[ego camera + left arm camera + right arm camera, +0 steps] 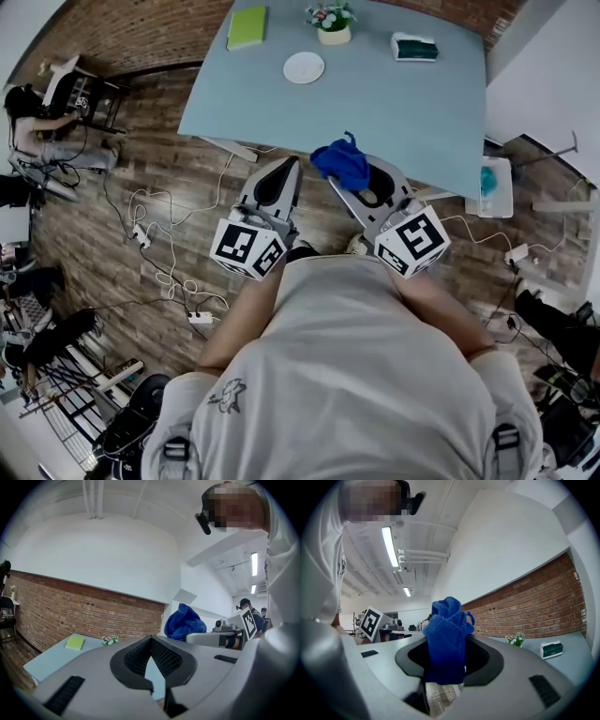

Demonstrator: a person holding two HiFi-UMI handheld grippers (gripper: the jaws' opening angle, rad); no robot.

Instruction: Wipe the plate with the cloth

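The right gripper [449, 645] has its jaws pinching the blue cloth [448, 632]. It grips the lower part, so a loose bunch stands above the jaws, which I judge leaves soft material free to press against a surface. The left gripper [151, 640] has its jaws pressed together with nothing between them. It probably serves as the spare hand, perhaps to steady the plate later. In the head view both grippers are held level and side by side in front of the person's body. The left gripper [284, 172] is over the wooden floor and the right gripper [360, 184] carries the cloth [342, 161] at the near edge of the light blue table [403, 108]. The white plate [304, 67] lies flat toward the far side of that table, well apart from the cloth. A green notebook [247, 26] is to its far left, a small pot of flowers [331, 21] is just beyond it and a tissue box [413, 46] is to its right. Wiping has not begun. The cloth has yet to be carried across the table to the plate.
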